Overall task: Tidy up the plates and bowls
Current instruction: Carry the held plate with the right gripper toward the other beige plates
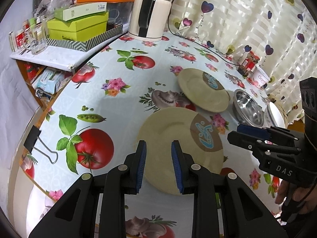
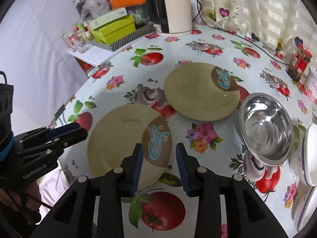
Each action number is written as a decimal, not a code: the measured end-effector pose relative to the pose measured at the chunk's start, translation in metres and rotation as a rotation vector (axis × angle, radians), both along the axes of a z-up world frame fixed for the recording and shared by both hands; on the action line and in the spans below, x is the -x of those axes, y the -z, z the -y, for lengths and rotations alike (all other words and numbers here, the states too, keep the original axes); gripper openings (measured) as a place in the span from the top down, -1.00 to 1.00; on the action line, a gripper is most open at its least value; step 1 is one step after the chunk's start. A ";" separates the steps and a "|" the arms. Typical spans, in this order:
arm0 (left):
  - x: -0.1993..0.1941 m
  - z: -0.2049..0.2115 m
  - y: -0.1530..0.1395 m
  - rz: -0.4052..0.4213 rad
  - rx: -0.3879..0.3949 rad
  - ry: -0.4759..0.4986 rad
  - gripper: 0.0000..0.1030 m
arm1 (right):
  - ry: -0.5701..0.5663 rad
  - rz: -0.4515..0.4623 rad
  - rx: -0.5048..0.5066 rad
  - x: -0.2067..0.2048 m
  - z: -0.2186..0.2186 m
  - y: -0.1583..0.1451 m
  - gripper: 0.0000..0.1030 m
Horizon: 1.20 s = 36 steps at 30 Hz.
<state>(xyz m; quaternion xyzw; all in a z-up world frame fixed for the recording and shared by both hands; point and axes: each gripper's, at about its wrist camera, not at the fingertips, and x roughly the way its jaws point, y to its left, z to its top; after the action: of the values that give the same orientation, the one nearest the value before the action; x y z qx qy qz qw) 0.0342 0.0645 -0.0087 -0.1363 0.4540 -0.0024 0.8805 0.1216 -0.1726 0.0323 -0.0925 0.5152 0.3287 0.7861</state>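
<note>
left wrist view: the left hand-held gripper (image 1: 158,164) hangs spread and holding nothing over the near plate (image 1: 174,138) on the desk (image 1: 111,103). right wrist view: the right hand-held gripper (image 2: 159,165), spread and holding nothing, hovers by that plate's rim; the far plate (image 2: 198,93) lies just beside the steel bowl (image 2: 265,127).

Two beige plates (image 2: 128,138) (image 2: 200,91), one steel bowl (image 2: 265,127), one white bowl (image 2: 307,158), one kettle (image 2: 174,10), one jar (image 2: 300,62).

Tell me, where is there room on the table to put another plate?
Free cloth lies left of the near plate and the far plate, up toward the kettle and shelf. The right side is crowded: steel bowl, white bowl, jar.
</note>
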 end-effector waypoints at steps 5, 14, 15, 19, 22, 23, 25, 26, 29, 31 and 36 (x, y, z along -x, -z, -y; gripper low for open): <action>0.001 0.004 -0.007 0.013 0.008 0.013 0.48 | -0.003 0.014 -0.015 0.005 0.002 -0.009 0.31; 0.001 0.010 -0.014 0.027 0.024 0.031 0.48 | 0.003 0.030 -0.005 0.008 0.005 -0.018 0.28; 0.000 0.010 -0.014 0.027 0.025 0.032 0.48 | 0.005 0.030 -0.004 0.008 0.005 -0.018 0.28; -0.001 0.011 -0.014 0.023 0.031 0.035 0.48 | 0.003 0.029 -0.007 0.009 0.006 -0.018 0.28; -0.002 0.012 -0.014 0.023 0.032 0.034 0.48 | 0.003 0.029 -0.007 0.009 0.006 -0.018 0.28; -0.001 0.012 -0.014 0.023 0.032 0.035 0.48 | 0.004 0.028 -0.007 0.009 0.007 -0.018 0.28; -0.002 0.012 -0.014 0.023 0.032 0.036 0.48 | 0.006 0.027 -0.010 0.009 0.007 -0.018 0.28; -0.002 0.012 -0.014 0.023 0.032 0.036 0.48 | 0.005 0.027 -0.009 0.009 0.006 -0.018 0.28; -0.002 0.014 -0.013 0.022 0.032 0.038 0.48 | 0.006 0.026 -0.011 0.009 0.007 -0.018 0.28; -0.003 0.015 -0.013 0.022 0.033 0.039 0.48 | 0.008 0.026 -0.011 0.009 0.007 -0.018 0.28; -0.005 0.018 -0.013 0.022 0.033 0.041 0.48 | 0.017 0.024 -0.020 0.009 0.011 -0.018 0.28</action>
<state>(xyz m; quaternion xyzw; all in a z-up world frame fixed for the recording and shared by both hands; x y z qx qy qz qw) 0.0390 0.0462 0.0040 -0.1414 0.4471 -0.0296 0.8827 0.1131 -0.1833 0.0501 -0.0841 0.5031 0.3264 0.7958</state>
